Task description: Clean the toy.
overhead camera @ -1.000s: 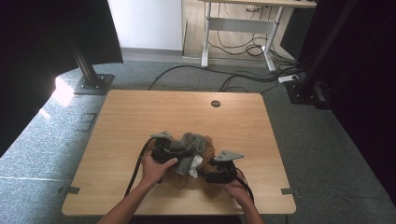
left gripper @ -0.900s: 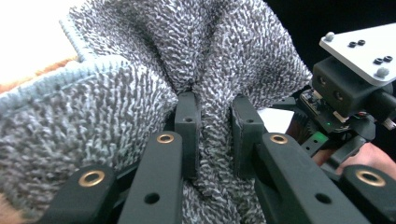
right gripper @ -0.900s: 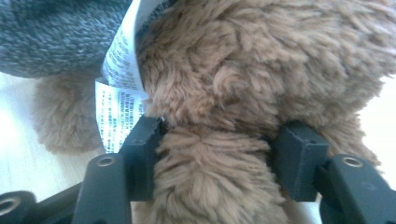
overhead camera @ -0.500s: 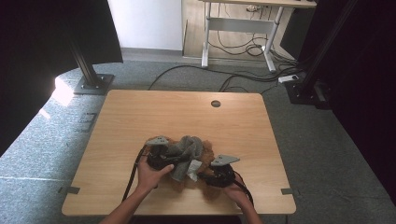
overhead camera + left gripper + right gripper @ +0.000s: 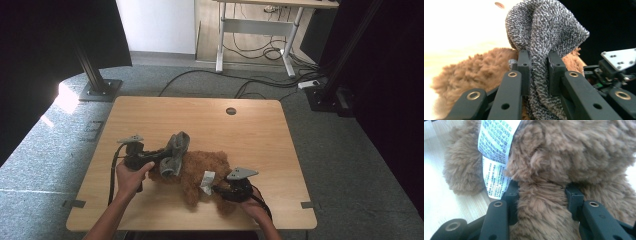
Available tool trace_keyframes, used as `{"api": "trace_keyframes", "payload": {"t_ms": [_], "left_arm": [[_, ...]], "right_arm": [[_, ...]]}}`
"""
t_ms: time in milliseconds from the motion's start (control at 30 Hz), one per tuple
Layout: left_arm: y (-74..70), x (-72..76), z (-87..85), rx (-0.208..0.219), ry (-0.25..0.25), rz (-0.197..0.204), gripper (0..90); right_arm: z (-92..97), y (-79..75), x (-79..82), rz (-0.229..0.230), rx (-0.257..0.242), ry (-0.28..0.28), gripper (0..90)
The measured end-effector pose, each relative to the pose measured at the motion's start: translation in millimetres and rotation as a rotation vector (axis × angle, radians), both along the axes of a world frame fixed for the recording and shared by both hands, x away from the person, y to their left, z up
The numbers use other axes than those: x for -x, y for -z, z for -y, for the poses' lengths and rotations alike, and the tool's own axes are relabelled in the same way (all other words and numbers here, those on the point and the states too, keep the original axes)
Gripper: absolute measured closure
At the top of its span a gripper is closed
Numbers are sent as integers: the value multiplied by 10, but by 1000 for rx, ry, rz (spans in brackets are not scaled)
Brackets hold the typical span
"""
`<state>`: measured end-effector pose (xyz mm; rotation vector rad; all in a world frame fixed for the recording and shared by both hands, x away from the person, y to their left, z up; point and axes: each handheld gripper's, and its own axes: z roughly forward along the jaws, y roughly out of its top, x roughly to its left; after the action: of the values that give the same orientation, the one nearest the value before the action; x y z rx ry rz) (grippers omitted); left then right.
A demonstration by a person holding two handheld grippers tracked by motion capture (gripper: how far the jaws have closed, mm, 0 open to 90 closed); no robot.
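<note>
A shaggy brown plush bear [image 5: 202, 172] lies on the wooden worktop [image 5: 200, 117], near its front edge, a white printed label [image 5: 496, 152] hanging from its fur. Its long axis runs slantwise across the worktop. The left tool [image 5: 537, 65] is clamped on a grey knitted garment [image 5: 544, 32] at the bear's left end. The right tool [image 5: 541, 195], whose jaws have just been closing, grips a furry limb of the bear.
</note>
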<state>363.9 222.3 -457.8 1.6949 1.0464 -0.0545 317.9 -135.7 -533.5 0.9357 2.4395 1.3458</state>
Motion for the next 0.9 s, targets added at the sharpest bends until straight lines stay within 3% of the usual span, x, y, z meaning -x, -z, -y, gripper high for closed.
{"api": "trace_keyframes", "payload": {"t_ms": [133,267,333,433,533,667,800,900], "left_arm": [[50,72,-47,-4,5,4,756],[147,169,-125,-5,15,-3,757],[235,223,-172,18,20,-22,758],[322,248,-195,43,21,-33,759],[354,227,-175,52,20,-32,759],[352,99,-51,26,5,-12,761],[348,-61,101,4,-2,-3,761],[369,-65,155,-6,11,0,760]], "right_arm": [[-11,2,42,5,18,-3,568],[-13,36,70,-21,42,-7,521],[-30,103,83,-40,84,9,495],[-50,103,74,-29,97,9,523],[-70,100,26,-9,121,33,580],[-54,86,-114,8,136,115,604],[11,94,-339,-7,128,197,604],[70,104,-417,-18,119,223,587]]}}
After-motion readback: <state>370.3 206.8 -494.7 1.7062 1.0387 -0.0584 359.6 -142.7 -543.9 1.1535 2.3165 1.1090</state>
